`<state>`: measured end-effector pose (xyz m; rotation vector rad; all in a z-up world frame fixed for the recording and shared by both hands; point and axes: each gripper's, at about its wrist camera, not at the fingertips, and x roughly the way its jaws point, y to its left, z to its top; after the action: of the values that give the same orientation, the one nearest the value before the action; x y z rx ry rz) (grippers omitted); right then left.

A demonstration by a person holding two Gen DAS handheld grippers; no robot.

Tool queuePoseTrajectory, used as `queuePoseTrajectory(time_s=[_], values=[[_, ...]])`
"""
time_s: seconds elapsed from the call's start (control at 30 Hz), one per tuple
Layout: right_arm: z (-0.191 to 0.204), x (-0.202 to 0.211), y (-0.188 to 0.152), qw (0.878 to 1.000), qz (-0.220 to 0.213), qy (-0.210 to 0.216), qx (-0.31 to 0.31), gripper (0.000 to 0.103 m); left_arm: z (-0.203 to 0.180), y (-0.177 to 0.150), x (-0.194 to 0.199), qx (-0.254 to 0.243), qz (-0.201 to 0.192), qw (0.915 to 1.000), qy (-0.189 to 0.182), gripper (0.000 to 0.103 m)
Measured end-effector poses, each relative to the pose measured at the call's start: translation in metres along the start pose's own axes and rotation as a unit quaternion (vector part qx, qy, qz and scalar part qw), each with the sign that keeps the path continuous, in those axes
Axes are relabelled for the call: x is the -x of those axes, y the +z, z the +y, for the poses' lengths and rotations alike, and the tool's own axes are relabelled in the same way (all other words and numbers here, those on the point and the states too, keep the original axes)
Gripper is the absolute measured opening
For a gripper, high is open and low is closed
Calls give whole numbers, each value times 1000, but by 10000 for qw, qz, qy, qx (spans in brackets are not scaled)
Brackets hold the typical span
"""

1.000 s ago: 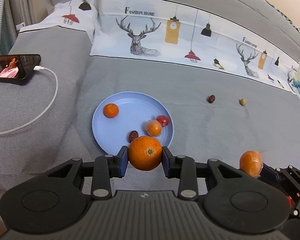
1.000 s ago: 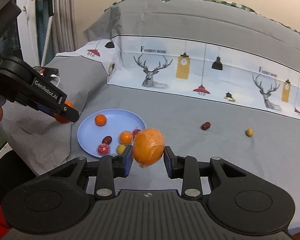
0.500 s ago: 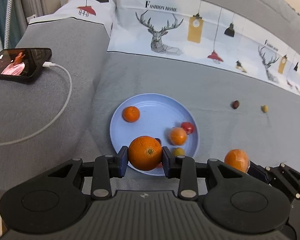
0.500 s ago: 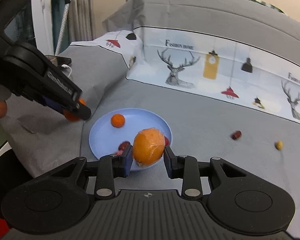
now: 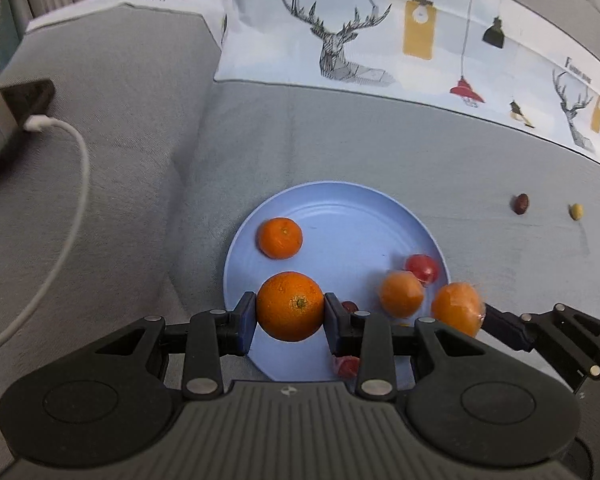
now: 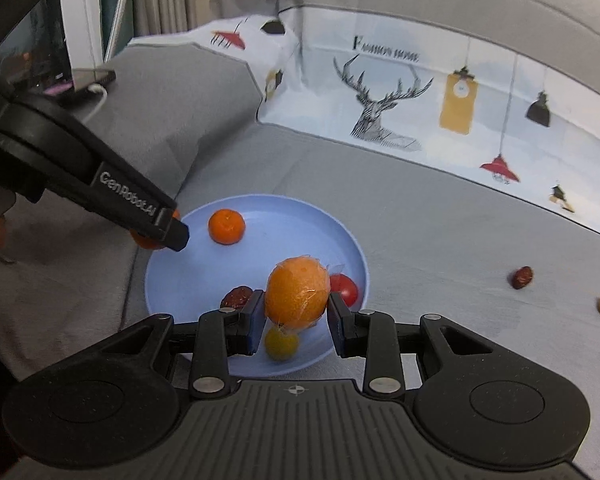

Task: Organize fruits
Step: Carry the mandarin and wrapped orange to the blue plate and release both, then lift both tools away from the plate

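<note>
over the blue plate [image 5: 340, 208] on the grey bed, the left gripper [image 5: 290, 316] clamps a round orange [image 5: 290, 306] and the right gripper [image 6: 296, 312] clamps a plastic-wrapped orange [image 6: 297, 298].

Your left gripper [image 5: 290, 317] is level, its two blue-padded fingers [image 5: 247, 322] pressed against the sides of an orange [image 5: 290, 306] held well out at the tips. Your right gripper [image 6: 296, 317] grips a film-wrapped orange [image 6: 297, 298] the same way, both pads tight on its flanks. The two tools sit close together: your right one's fingers reach in from the lower right of the left camera, and your left one crosses the right camera's upper left
</note>
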<state>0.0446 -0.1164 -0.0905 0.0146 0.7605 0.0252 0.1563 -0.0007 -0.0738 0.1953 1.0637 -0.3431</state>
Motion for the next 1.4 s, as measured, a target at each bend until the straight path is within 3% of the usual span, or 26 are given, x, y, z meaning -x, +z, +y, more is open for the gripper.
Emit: queuePoseTrajectory(time_s=[0.13, 0.2, 0.23, 0.27, 0.3, 0.37, 0.53, 0.77, 1.1, 1.4], values=[[1, -19, 1, 9999, 77, 62, 51, 35, -3, 6, -16, -158, 17, 9997, 169, 41], [1, -26, 2, 9999, 90, 81, 54, 35, -3, 10, -23, -193, 47, 9996, 196, 70], [0, -30, 4, 9999, 127, 104, 52, 36, -3, 13, -24, -189, 36, 9995, 238, 94], [-1, -33, 5, 9997, 198, 146, 47, 45, -4, 15, -22, -172, -69, 9993, 313, 102], [-3, -36, 7, 9995, 285, 124, 35, 67, -4, 16, -17, -178, -245, 9990, 337, 103], [-5, -34, 8, 9993, 378, -53, -42, 90, -5, 17, -9, -274, -368, 9987, 239, 102], [-9, -9, -4, 9980, 537, -52, -333, 91, -7, -5, 7, -491, -58, 9982, 347, 102], [1, 50, -35, 9965, 612, -112, -556, 93, 1, -57, 48, -247, 194, 9988, 388, 102], [14, 123, -42, 9974, 62, -255, -667, 100, -12, -84, 102, -399, -253, 9977, 484, 102], [14, 165, -53, 9963, -309, -413, -694, 100, -24, -105, 129, -454, -411, 9972, 435, 102]])
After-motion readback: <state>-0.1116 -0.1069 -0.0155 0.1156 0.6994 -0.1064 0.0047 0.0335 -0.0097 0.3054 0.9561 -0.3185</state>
